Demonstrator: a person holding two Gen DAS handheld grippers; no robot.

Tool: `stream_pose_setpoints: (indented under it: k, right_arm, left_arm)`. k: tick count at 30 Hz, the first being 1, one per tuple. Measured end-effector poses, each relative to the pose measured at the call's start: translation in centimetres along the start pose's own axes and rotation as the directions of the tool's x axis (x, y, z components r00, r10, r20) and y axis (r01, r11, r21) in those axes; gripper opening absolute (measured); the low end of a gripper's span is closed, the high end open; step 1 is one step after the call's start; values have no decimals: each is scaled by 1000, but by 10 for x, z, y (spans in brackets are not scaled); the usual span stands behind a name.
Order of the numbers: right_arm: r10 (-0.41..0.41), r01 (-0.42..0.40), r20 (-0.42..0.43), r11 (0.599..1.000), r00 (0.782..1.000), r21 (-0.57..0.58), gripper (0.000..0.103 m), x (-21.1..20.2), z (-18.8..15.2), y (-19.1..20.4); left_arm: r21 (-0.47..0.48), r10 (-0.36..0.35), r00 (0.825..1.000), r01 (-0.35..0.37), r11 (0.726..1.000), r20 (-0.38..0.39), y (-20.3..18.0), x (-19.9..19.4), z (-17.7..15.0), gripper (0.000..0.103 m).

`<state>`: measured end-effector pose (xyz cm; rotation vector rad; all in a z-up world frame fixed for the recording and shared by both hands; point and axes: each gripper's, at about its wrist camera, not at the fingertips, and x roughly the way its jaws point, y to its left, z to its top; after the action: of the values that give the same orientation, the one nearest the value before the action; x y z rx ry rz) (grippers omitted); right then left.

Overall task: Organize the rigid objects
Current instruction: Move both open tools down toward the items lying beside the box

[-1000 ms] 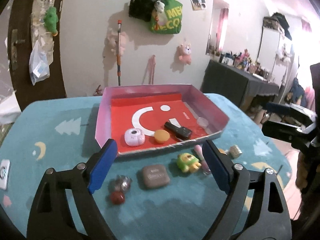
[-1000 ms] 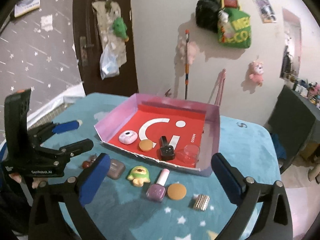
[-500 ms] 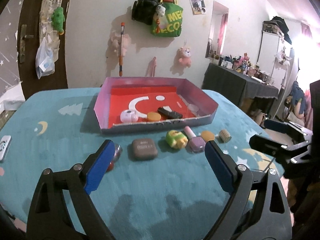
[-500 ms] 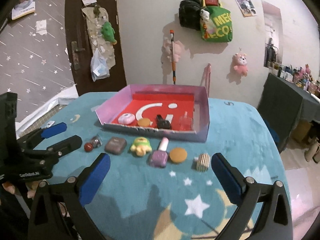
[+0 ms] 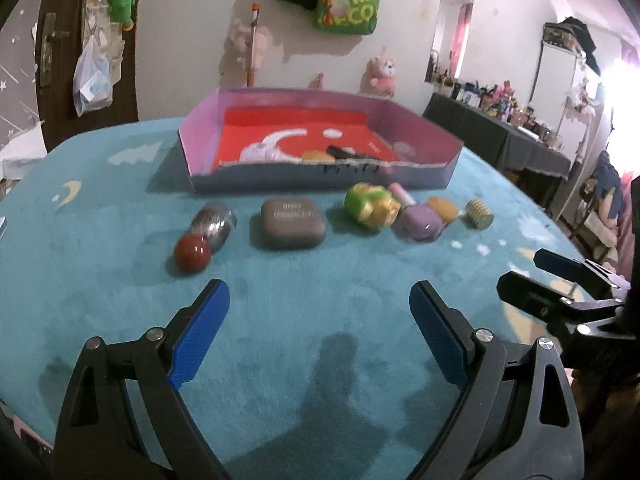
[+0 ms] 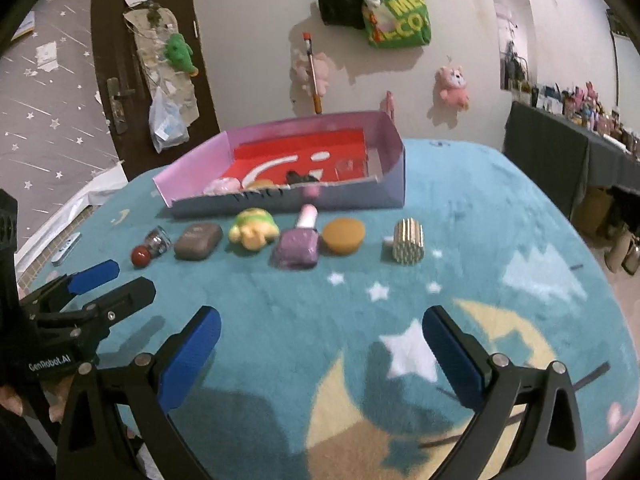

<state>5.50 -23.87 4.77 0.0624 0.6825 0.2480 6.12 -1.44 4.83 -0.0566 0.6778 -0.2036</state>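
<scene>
Six small things lie in a row on the teal desk [image 6: 500, 240], just in front of the near wall of the pink box [image 6: 280, 200]: from its left end to its right, a red ball with a clear dome [image 5: 202, 236], a brown rounded case [image 5: 290, 223], a green-and-yellow toy [image 5: 370, 204], a purple nail-polish bottle [image 6: 298, 242], an orange disc [image 6: 343, 235] and a ribbed gold cylinder [image 6: 408, 242]. Both pairs of tongs are released and grasp nothing: the left tongs [image 5: 318, 338], whose jaws have just been opening with only bare desk between them, hover well short of the row, and the right tongs [image 6: 322, 354] stand equally wide. All of these look light and stiff, so a firm pinch should not deform them. The brown case is probably best taken across its flat sides; the ball and the cylinder could roll away, so a hold square across the middle seems wise. The bottle is likely glass, smooth and breakable, and is better gripped on its body than on its pale cap. Inside the box, the near wall hides most of what already rests there; only the tops of a white piece, an orange piece and a dark one show. The case's lettering is too blurred to read.
</scene>
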Motion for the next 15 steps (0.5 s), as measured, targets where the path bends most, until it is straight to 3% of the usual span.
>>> stream_pose_setpoints:
  k: [15]
  right_arm:
    - [2,-1,-35,999,999,32,103,20,-9,-7]
  left_arm:
    - [-3,17,1000,-18,1000,-23,4,13,-4,92]
